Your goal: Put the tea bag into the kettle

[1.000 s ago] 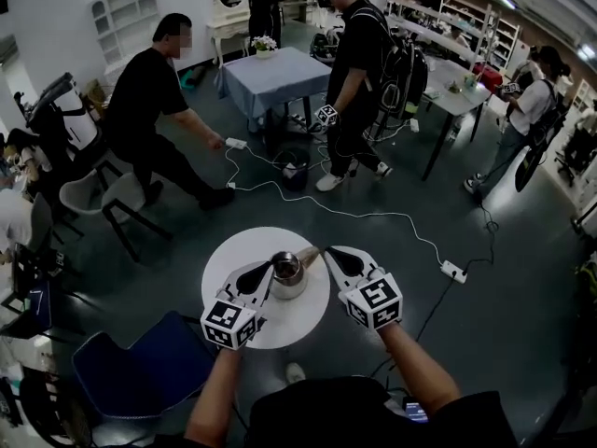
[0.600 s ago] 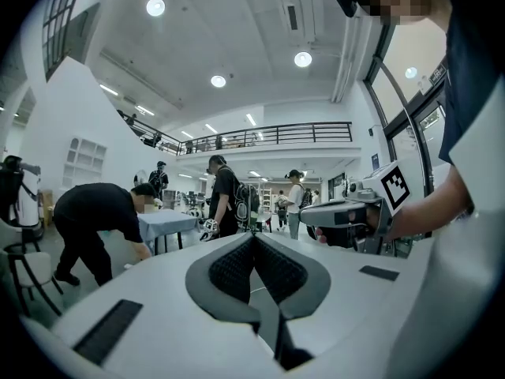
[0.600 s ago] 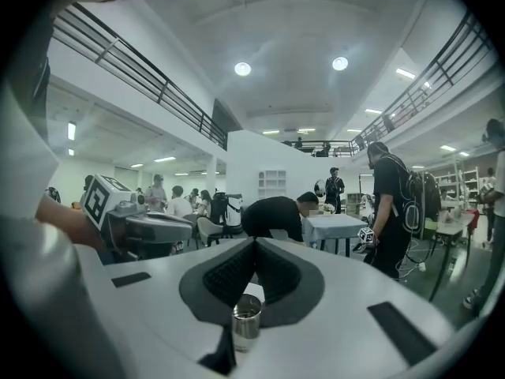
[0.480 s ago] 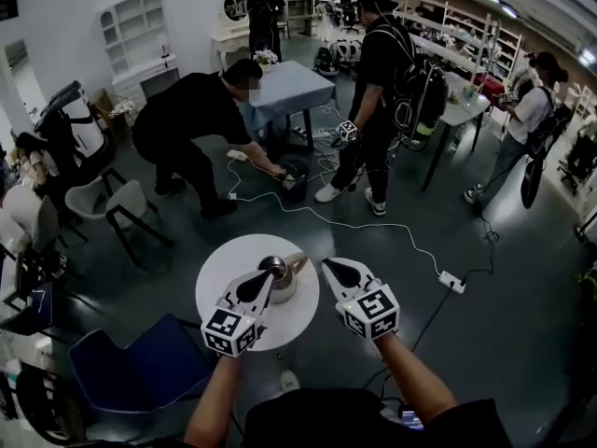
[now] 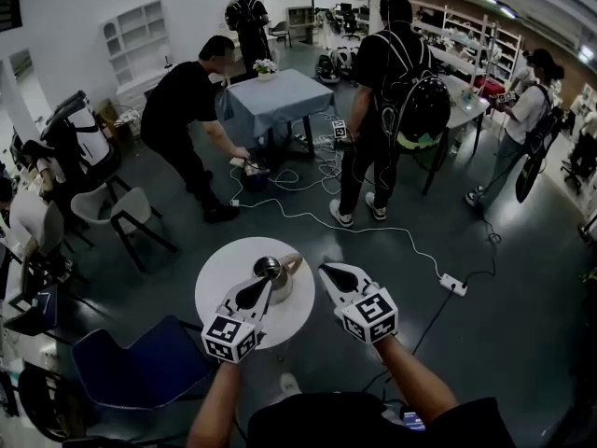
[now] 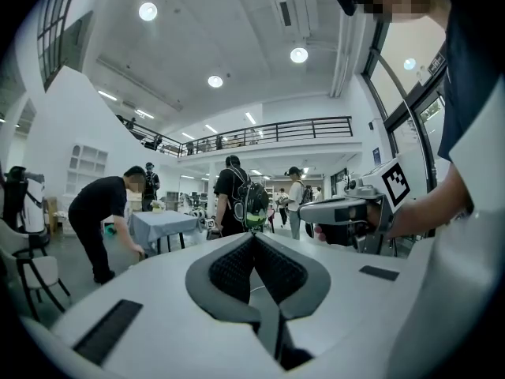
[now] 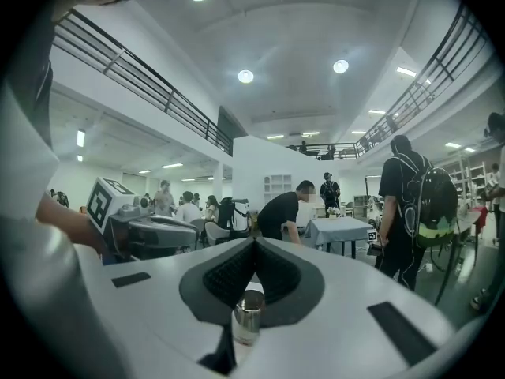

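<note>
Round white table (image 5: 216,292) straight ahead and below. Kettle (image 5: 280,284) upright near the table's middle, a little toward the far right edge. Tea bag not to be made out in any view.

Left forearm (image 5: 219,395) stretched forward and slightly rightward, up to the table's near edge, with the left marker cube (image 5: 229,337) over that edge. Left gripper (image 5: 265,284) pointing ahead and inward, tips at the kettle's near left side; touching it or just above it, impossible to say. Jaws pressed together, pad against pad, nothing between them in the left gripper view.

Right forearm (image 5: 415,385) angled forward and leftward, right marker cube (image 5: 369,315) well clear of the table. Right gripper (image 5: 323,268) aimed inward, tips just off the table's right edge, near the kettle yet apart from it. Pads met at the tip; behind them, in the slit, a small shiny cylinder (image 7: 248,316) against white. Clamped there or only seen through the gap, unclear.
</note>
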`<state>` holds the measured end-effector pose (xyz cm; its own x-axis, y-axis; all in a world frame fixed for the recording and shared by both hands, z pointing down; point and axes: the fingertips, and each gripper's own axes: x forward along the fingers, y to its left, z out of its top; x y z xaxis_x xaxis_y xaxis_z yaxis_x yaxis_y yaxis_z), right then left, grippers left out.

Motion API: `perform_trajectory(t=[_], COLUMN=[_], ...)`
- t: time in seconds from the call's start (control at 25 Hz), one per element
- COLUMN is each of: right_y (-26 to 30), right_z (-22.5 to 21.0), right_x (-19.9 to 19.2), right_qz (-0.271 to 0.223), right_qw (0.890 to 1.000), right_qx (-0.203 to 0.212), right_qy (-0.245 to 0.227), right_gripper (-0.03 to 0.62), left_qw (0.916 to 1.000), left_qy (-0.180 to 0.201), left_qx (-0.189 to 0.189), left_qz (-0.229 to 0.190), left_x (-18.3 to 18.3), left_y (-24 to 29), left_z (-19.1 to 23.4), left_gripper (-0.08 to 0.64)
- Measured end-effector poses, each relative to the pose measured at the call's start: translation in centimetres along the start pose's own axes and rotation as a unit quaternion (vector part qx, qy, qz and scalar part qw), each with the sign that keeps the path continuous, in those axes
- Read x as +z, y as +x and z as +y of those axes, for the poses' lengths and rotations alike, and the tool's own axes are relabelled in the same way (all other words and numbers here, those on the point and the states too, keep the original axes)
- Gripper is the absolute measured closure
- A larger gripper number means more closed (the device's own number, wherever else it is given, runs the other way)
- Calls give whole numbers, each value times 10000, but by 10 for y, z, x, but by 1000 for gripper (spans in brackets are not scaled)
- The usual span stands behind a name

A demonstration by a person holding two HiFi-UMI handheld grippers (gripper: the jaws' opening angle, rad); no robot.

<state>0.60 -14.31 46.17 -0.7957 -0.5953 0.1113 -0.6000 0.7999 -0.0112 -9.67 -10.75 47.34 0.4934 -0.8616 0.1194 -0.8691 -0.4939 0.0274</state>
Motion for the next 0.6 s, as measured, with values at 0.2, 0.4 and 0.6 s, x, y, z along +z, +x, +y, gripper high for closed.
perform_trajectory(t=[0.2,0.4,0.6], right_y=[-24,-43,-54], right_z=[3,9,20], right_x=[-7,-14,-17], right_qz=[-1,6,-4], right_qw=[10000,9998,9994], right_qx=[72,203,324], right_qy=[-24,15,104], right_gripper=[574,574,574], left_qw=[10000,9999,9998], left_qy=[24,21,13], left_qx=[55,140,217], left_qz=[19,24,40], left_x=[-5,-6,-5], left_y=[-5,-10,-19], left_z=[-27,-48,-60], left_gripper=[545,545,544])
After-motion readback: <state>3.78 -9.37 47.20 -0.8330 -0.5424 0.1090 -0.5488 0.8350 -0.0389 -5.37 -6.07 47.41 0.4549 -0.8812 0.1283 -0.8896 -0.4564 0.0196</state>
